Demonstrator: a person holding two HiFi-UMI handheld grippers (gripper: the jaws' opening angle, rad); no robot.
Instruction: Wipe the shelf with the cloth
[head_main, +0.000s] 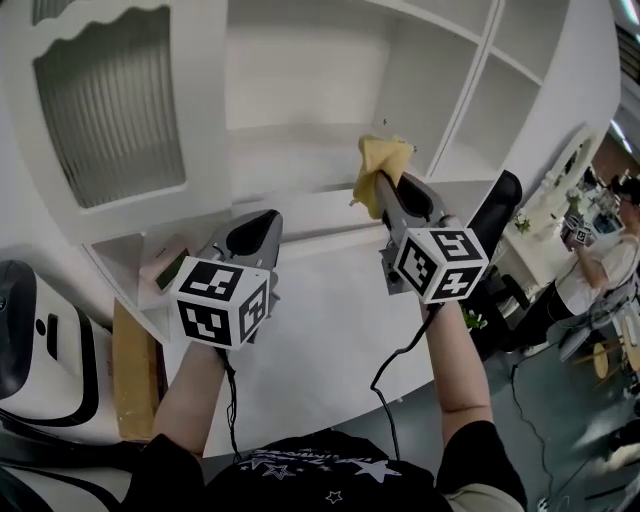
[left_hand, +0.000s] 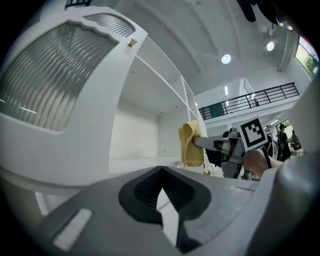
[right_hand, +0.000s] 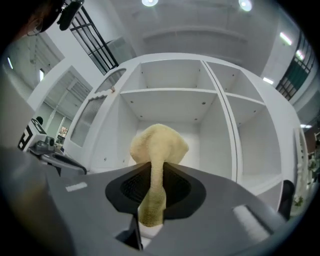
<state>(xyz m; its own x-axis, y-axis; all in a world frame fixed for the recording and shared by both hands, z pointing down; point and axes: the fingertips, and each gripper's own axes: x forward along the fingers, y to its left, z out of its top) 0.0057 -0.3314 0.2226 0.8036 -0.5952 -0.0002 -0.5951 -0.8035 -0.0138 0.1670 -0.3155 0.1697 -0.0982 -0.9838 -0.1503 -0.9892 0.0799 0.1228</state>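
A yellow cloth (head_main: 380, 158) is pinched in my right gripper (head_main: 383, 186), which is shut on it in front of the middle compartment of the white shelf unit (head_main: 300, 150). In the right gripper view the cloth (right_hand: 159, 145) bunches up above the jaws and faces the open compartments; it hangs in the air just before the shelf board. My left gripper (head_main: 262, 222) sits lower left, shut with nothing in it, over the white counter. From the left gripper view, the cloth (left_hand: 191, 145) and the right gripper (left_hand: 201, 143) show at the right, beyond my left gripper (left_hand: 161, 192).
A cabinet door with ribbed glass (head_main: 110, 110) stands left of the open compartment. A small box (head_main: 160, 268) lies on a low ledge by the left gripper. A white machine (head_main: 30, 350) and a brown board (head_main: 135, 370) are at the far left. A black chair (head_main: 495, 215) and a person (head_main: 590, 270) are at the right.
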